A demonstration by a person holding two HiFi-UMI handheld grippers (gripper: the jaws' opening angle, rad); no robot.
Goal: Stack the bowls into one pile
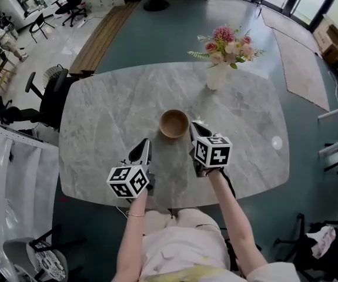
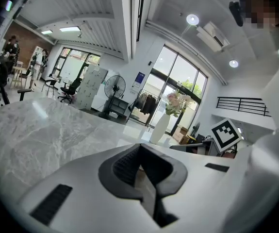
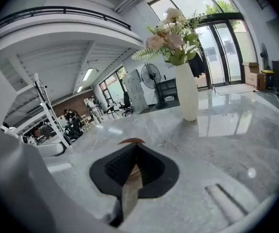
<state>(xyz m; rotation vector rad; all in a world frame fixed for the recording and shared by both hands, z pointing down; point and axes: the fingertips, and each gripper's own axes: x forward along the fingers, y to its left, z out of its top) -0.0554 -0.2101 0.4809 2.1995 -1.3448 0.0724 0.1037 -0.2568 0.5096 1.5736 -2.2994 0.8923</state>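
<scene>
Left tongs [image 1: 146,143] and right tongs [image 1: 194,126], both closed and empty, flank the near side of 1 wooden bowl [image 1: 174,123], perhaps a stack, on the marble counter [image 1: 98,128].

Head view steeply down over table [image 1: 98,122]; gripper views low, level, sharing vase [image 2: 159,127].

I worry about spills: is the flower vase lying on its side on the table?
No, the vase stands upright on the table, beyond the wooden bowl.
</scene>
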